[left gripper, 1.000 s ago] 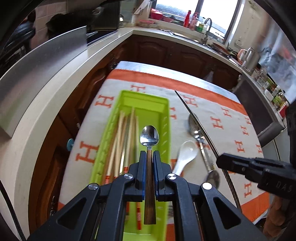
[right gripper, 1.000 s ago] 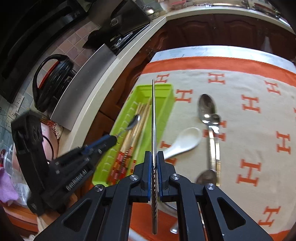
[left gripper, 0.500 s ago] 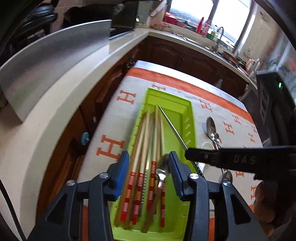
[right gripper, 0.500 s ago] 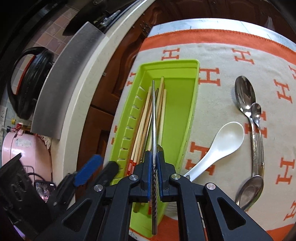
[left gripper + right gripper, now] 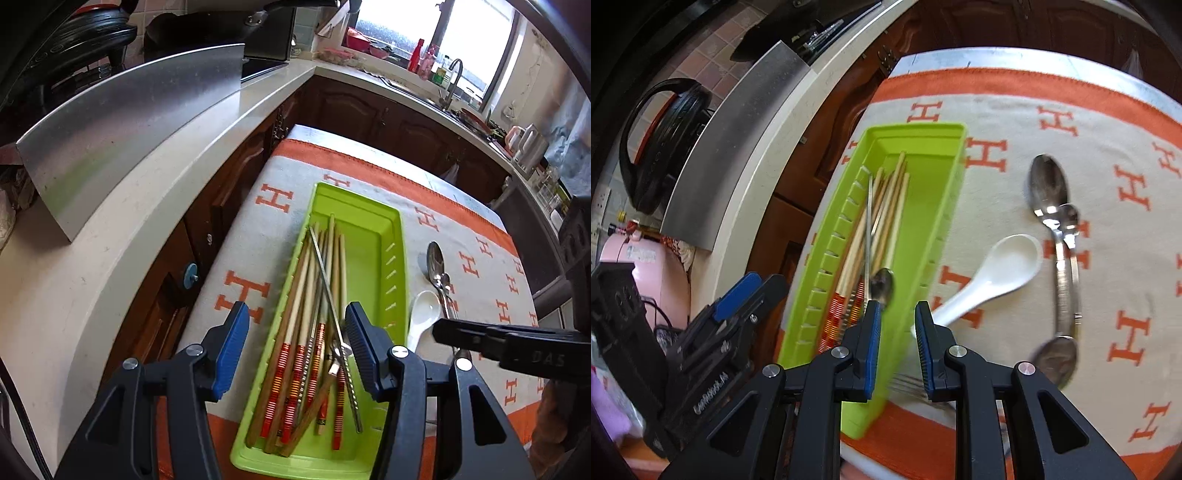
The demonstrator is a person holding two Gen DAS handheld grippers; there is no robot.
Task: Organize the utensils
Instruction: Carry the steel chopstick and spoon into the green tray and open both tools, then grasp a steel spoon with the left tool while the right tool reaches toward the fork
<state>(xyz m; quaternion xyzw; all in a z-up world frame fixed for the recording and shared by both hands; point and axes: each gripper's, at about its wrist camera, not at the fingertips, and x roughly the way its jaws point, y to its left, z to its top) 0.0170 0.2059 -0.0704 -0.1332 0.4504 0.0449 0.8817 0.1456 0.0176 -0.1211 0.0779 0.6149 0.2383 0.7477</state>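
Observation:
A lime green tray (image 5: 391, 243) (image 5: 919, 136) lies on the orange and cream cloth. It holds several wooden chopsticks (image 5: 295, 314) (image 5: 886, 206), a metal chopstick (image 5: 325, 280) (image 5: 868, 221) lying across them, and a small wooden-handled spoon (image 5: 336, 354) (image 5: 882, 284). My left gripper (image 5: 295, 332) is open and empty above the tray's near end. My right gripper (image 5: 897, 328) is open and empty over the tray's right wall; it also shows in the left wrist view (image 5: 480, 336). A white ceramic spoon (image 5: 424, 310) (image 5: 997, 269) and metal spoons (image 5: 437, 266) (image 5: 1056, 229) lie on the cloth right of the tray.
A fork (image 5: 908, 384) lies under my right gripper near the cloth's front edge. A white counter (image 5: 147, 206) with a steel panel (image 5: 129, 125) runs along the left. Dark wood cabinets (image 5: 369, 110) stand behind the table. A pink appliance (image 5: 653, 269) sits far left.
My left gripper opened and let the wooden-handled spoon drop into the tray. My right gripper opened and released the metal chopstick, which now lies across the wooden chopsticks.

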